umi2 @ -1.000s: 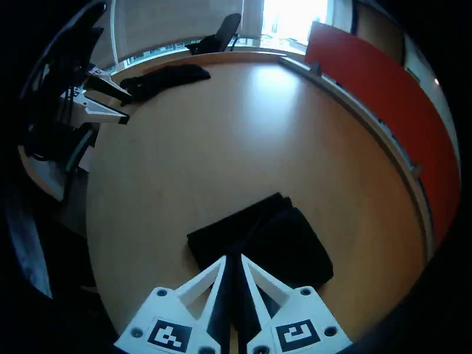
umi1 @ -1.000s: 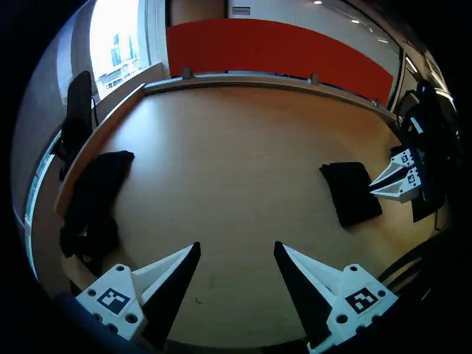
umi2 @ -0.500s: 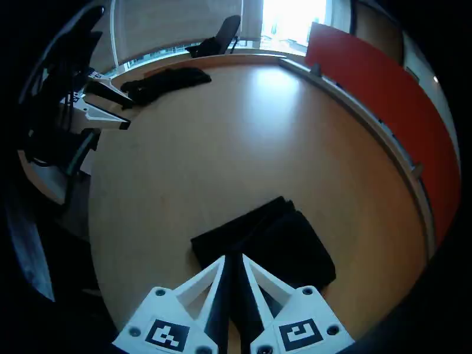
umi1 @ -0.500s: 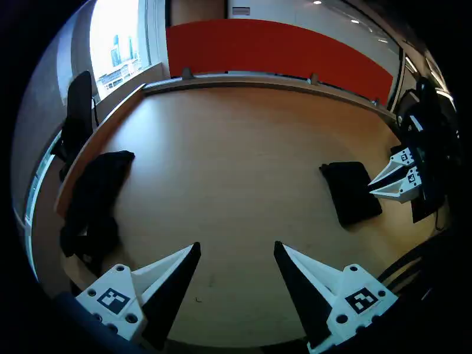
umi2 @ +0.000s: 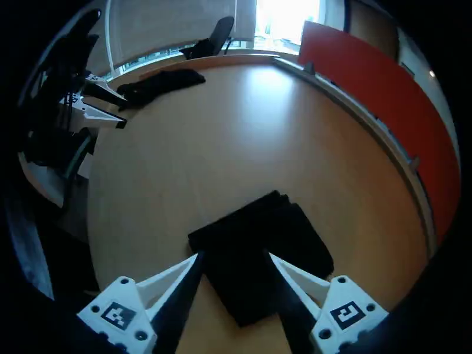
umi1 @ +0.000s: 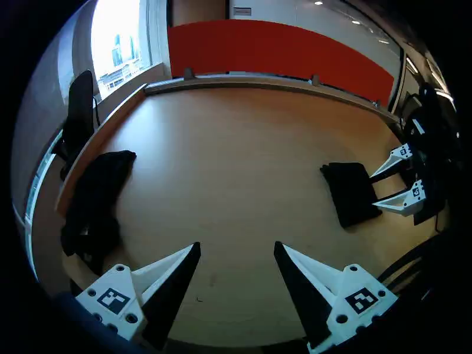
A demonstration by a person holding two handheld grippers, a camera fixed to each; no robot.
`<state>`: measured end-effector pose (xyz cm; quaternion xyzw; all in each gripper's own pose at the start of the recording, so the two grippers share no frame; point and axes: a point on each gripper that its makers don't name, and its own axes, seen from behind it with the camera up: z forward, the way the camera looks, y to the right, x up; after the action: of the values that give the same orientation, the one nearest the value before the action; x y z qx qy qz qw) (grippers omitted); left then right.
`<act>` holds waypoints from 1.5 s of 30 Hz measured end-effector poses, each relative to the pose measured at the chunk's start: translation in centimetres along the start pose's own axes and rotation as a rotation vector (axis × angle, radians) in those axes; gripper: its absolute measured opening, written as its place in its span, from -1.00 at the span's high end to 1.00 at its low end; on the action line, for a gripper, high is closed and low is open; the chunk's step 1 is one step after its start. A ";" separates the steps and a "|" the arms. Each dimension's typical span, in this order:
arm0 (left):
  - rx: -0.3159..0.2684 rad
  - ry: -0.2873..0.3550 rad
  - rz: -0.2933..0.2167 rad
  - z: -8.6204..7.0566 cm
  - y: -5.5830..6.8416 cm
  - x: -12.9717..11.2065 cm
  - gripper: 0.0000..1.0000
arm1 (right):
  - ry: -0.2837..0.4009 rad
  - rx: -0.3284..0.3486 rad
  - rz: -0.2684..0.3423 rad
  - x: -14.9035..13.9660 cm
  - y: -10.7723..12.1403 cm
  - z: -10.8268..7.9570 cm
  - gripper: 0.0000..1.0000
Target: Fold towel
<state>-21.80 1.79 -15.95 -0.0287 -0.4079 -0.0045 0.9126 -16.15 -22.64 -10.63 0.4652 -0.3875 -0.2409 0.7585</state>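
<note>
Black folded towel is seen at 3 o'clock in the left gripper view, with the left gripper spread wide at 6 o'clock. In the right gripper view, the right gripper is held spread at 6 o'clock, its 2 fingers apart over the towel.

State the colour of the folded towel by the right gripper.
Black, no visible pattern; the folded towel shows best in the right gripper view.

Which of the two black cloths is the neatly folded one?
The flat rectangular towel at the open right claw; the other cloth lies crumpled at the table's edge.
</note>
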 end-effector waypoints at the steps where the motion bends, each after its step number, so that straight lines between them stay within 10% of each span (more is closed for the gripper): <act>1: 0.000 0.000 -0.001 0.0 0.0 0.0 -0.84 | -0.003 -0.002 0.008 -0.3 0.0 -0.1 -0.52; 29: -0.008 -0.003 0.012 0.4 0.9 0.3 -0.84 | -0.098 -0.063 0.138 -8.8 1.0 -1.4 -0.48; 45: -0.017 -0.002 0.018 0.5 1.3 0.3 -0.84 | -0.135 -0.064 0.179 -10.8 0.7 -0.7 0.26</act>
<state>-21.90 3.15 -15.48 -0.0398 -0.4083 0.0003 0.9120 -21.90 -14.13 -14.15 0.3871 -0.4699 -0.2154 0.7635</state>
